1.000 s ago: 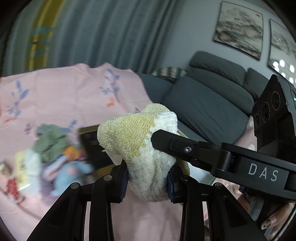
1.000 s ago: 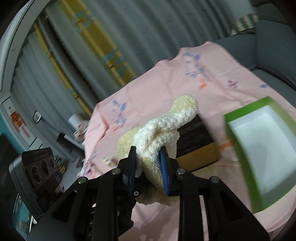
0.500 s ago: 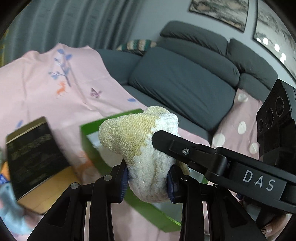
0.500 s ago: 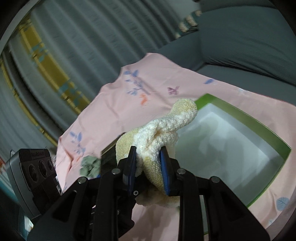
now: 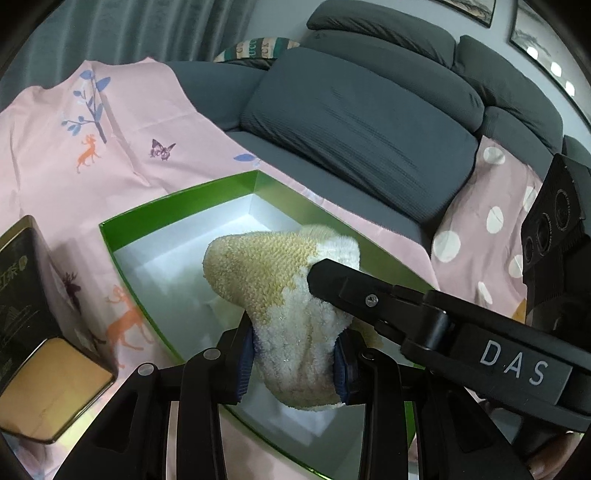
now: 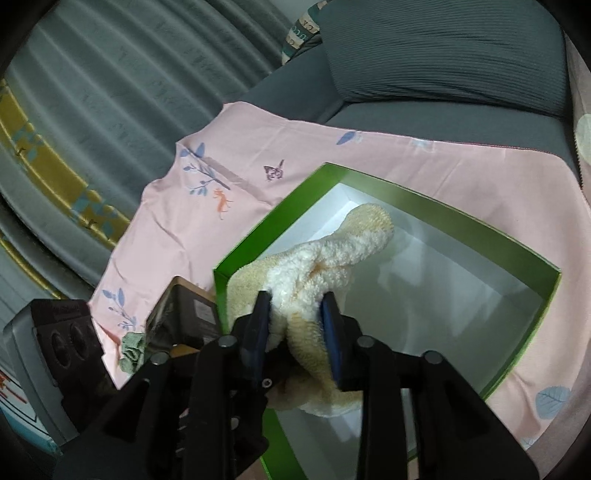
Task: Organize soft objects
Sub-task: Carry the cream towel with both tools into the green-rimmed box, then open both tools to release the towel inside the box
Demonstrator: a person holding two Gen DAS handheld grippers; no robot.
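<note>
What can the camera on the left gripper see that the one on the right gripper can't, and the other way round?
Only the left camera shows the polka-dot pillow, the framed pictures on the wall and the right gripper reaching in from the side. Only the right camera shows the yellow-banded curtain and a small green cloth beside the dark box. Both show the fluffy sock pinched by both grippers over the green box, the pink sheet and the grey sofa.
</note>
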